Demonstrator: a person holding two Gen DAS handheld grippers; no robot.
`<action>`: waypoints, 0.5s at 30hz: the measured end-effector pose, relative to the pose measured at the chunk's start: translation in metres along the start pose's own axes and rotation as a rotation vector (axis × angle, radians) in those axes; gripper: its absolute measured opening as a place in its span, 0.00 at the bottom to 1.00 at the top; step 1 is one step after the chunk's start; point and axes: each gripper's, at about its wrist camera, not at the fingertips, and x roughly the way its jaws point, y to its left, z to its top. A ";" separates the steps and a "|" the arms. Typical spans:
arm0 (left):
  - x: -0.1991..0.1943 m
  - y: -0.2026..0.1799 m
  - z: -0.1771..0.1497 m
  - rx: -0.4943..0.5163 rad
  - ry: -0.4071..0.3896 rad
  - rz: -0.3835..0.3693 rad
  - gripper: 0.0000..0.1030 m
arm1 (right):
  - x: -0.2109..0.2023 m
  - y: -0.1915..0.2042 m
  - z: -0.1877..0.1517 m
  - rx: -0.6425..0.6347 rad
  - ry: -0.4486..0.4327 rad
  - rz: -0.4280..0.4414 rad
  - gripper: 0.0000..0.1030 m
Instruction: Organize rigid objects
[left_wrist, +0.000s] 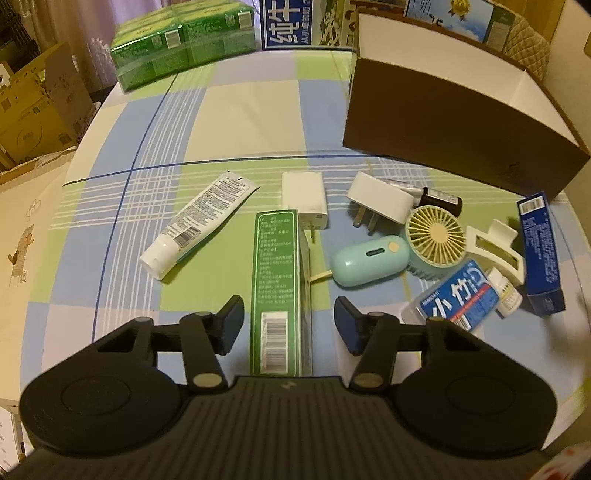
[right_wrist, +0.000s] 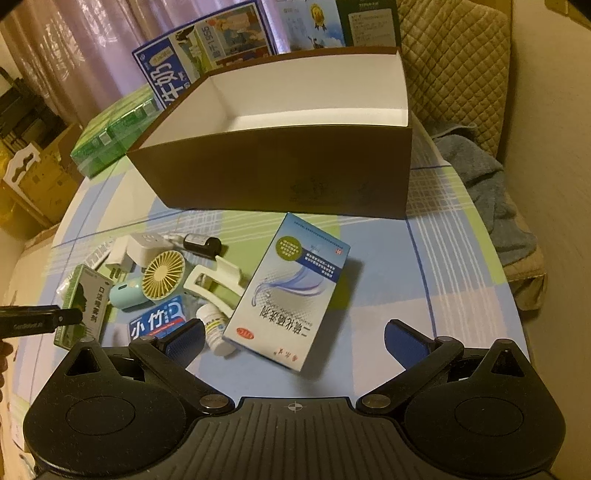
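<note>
Checked cloth (left_wrist: 229, 110) covers the table; curtains and stacked cartons behind. Brown box (right_wrist: 280, 181), open top, white inside, sits at the far side w/ nothing visible in it.

Clutter in front of the box: white tube (left_wrist: 195, 225), 2 white plug adapters (left_wrist: 304, 201) (left_wrist: 380, 197), mint fan (left_wrist: 434, 236), cream hair clip (left_wrist: 495, 245), dental floss pack (left_wrist: 458, 295), small white bottle (right_wrist: 214, 328), dark bottle (right_wrist: 201, 243). All sit tight together; fan touches adapter and clip.

My left gripper (left_wrist: 288, 328) points steeply down, fingers apart, straddling the near end of the green carton (left_wrist: 280, 280); gaps show on both sides, pads not pressing. No contact I can confirm.

My right gripper (right_wrist: 293, 341) also angles down, fingers wide apart. Pale blue medicine box (right_wrist: 291, 291) lies flat between and just beyond the tips, untouched. Small bottle lies against its left edge, near the left pad.
</note>
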 end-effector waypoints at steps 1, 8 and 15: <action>0.003 0.000 0.001 -0.002 0.004 0.001 0.47 | 0.001 0.000 0.002 -0.003 -0.001 0.003 0.98; 0.020 0.008 0.009 0.006 0.029 -0.016 0.31 | 0.005 0.016 0.000 0.017 -0.020 0.010 0.98; 0.018 0.019 0.009 0.079 0.017 -0.082 0.25 | 0.009 0.062 -0.014 0.030 -0.065 0.020 0.98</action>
